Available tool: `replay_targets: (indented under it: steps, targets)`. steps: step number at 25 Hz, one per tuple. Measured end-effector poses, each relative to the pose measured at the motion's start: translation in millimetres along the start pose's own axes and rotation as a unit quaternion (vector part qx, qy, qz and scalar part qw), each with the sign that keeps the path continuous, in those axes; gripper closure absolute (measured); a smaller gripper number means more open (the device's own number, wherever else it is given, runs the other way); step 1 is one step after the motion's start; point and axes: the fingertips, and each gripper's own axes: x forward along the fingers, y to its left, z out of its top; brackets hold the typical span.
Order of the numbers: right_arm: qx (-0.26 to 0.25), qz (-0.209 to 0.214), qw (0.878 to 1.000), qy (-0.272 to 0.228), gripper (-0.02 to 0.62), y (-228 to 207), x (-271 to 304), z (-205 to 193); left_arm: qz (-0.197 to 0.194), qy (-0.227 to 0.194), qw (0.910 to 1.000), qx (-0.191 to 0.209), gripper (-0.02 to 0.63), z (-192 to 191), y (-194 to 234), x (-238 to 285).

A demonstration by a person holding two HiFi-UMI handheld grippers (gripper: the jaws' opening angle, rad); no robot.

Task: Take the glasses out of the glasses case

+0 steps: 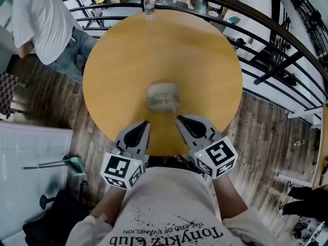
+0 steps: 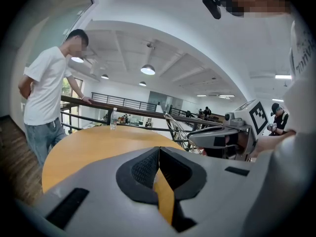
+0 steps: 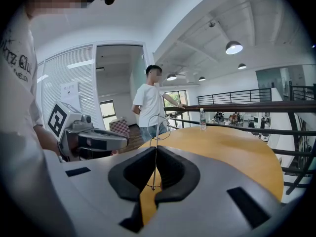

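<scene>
"Head view first: where is the case?"
"On the round table, toward its near edge, just beyond the left gripper and right gripper."
"Left gripper view?"
"Its jaws are pressed together on nothing."
"Right gripper view?"
"Its jaws pinch the thin wire arm of the glasses, which stand upright above the table's edge."

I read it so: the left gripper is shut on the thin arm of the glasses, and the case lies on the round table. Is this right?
Not quite: it is the right gripper that is shut on the thin arm of the glasses, as the right gripper view shows. The left gripper is shut on nothing. The case does lie on the round table.
</scene>
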Motion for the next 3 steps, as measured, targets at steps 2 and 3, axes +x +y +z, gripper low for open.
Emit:
replay_targets:
  steps: [2,3]
  targets:
    - [-0.001,-0.001,1.000,0.000,0.565,0.1,-0.5,-0.2,-0.001,0.000,1.0000,0.000,0.581,-0.7,-0.9,0.1]
    - [-0.002,-0.001,1.000,-0.001,0.565,0.1,-0.6,-0.4,-0.001,0.000,1.0000,0.000,0.581,-0.9,-1.1,0.2]
